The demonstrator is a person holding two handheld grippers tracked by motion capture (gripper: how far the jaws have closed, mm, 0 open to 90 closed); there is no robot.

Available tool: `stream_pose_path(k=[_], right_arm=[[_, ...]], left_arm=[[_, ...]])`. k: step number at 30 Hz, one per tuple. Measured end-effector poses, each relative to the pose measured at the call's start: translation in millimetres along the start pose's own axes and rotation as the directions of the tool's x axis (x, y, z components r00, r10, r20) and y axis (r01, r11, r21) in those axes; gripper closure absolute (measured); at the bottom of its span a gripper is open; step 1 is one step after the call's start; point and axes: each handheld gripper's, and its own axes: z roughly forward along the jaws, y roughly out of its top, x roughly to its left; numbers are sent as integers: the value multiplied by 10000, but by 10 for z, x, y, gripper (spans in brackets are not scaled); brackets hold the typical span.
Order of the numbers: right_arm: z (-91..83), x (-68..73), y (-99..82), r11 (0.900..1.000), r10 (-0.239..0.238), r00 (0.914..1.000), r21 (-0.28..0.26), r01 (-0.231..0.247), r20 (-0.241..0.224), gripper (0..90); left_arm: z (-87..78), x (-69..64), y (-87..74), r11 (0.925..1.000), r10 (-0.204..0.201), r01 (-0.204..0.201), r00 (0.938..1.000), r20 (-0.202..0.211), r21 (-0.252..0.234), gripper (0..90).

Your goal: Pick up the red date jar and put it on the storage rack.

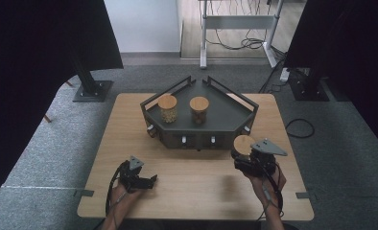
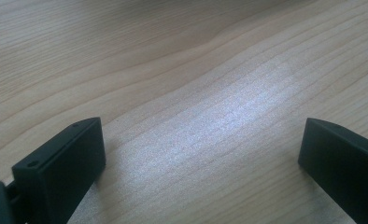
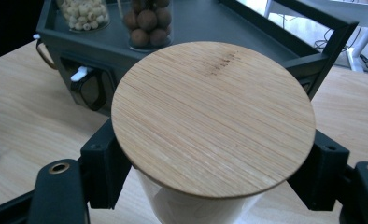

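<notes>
The right gripper (image 1: 239,157) clamps both jaws on a jar with a bamboo lid (image 3: 213,116), at lower right of the high view, just in front of the dark tray (image 1: 225,115); the left gripper (image 1: 151,180), at lower left, hovers over the wooden table (image 2: 182,84), jaws wide apart, holding nothing; two lidded jars stand in the tray.
</notes>
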Motion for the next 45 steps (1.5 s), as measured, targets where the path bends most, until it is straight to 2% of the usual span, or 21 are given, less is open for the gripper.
stream_pose_path(k=[8, 25, 31, 45], right_arm=[[86, -42, 155, 10000, 6, 10000, -2, -6, 85, 247], [241, -67, 368, 10000, 55, 9998, 26, -56, 215, 247], [355, -75, 468, 10000, 72, 9995, 65, -74, 305, 247], [571, -131, 559, 9997, 217, 9982, 75, -222, 559, 247]], left_arm=[[-2, 1, 4, 10000, 4, -4, 10000, 3, 24, 2], [-2, 1, 3, 10000, -5, 5, 10000, 5, 19, 2], [-1, 0, 2, 10000, -18, 18, 10000, 6, 11, 2], [0, 0, 1, 10000, -22, 22, 10000, 5, 2, 2]])
